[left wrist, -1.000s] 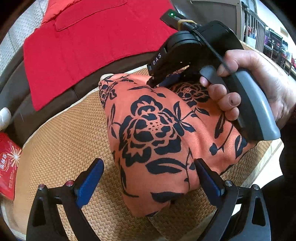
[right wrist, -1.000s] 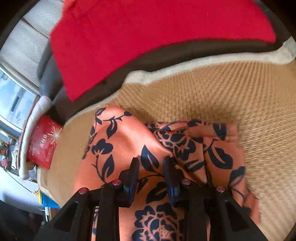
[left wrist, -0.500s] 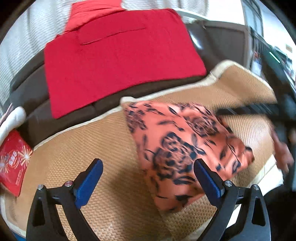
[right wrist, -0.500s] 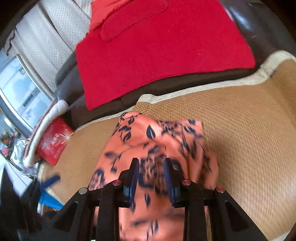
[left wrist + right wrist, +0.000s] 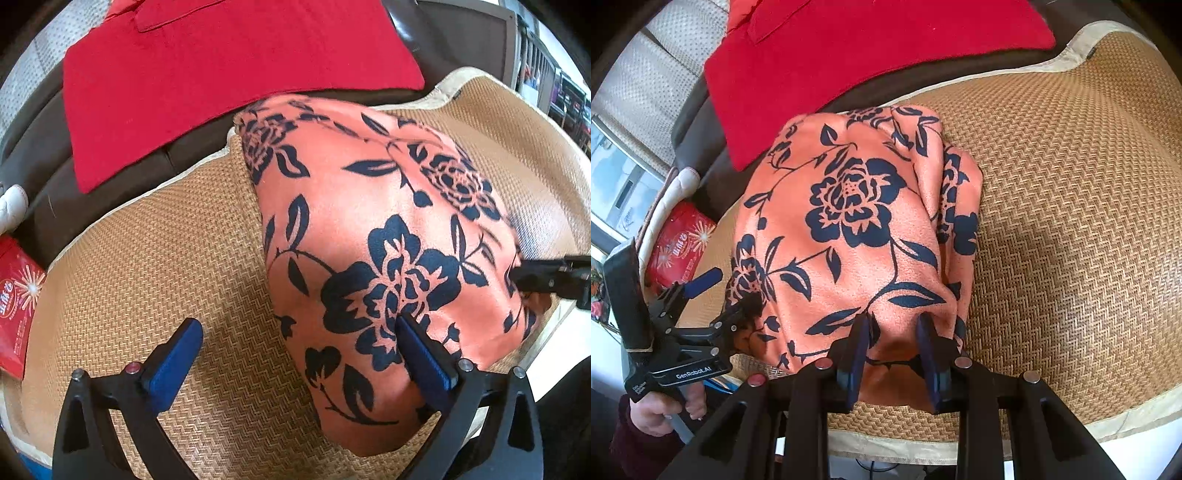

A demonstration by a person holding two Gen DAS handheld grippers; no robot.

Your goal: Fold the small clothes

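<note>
1. Since the earlier frames, the right gripper had left the far side of the orange cloth with black flower print and come round to its near right edge, and the person's fist on the grey handle no longer filled the upper right of the left wrist view.
2. That folded, bunched cloth lay on the tan woven mat, running in the left wrist view from about 12 o'clock to 5 o'clock, its far corner touching the mat's pale border.
3. The right gripper's two blue pads stood narrowly apart with a fold of the cloth's near edge pinched between them, so it was clamped on the cloth.
4. In the left wrist view the tip of the right gripper showed at 3 o'clock, touching the cloth's right edge.
5. The left gripper had its pads spread wide; the right pad lay over the cloth and the left pad over bare mat, nothing gripped.
6. In the right wrist view the left gripper sat at 8 o'clock, its nearer finger at the cloth's left edge, with a hand on the handle below.
7. A flat red fabric panel lay beyond the mat at 12 o'clock on a dark brown cushion.
8. A red printed packet lay at 9 o'clock, off the mat's left end.
</note>
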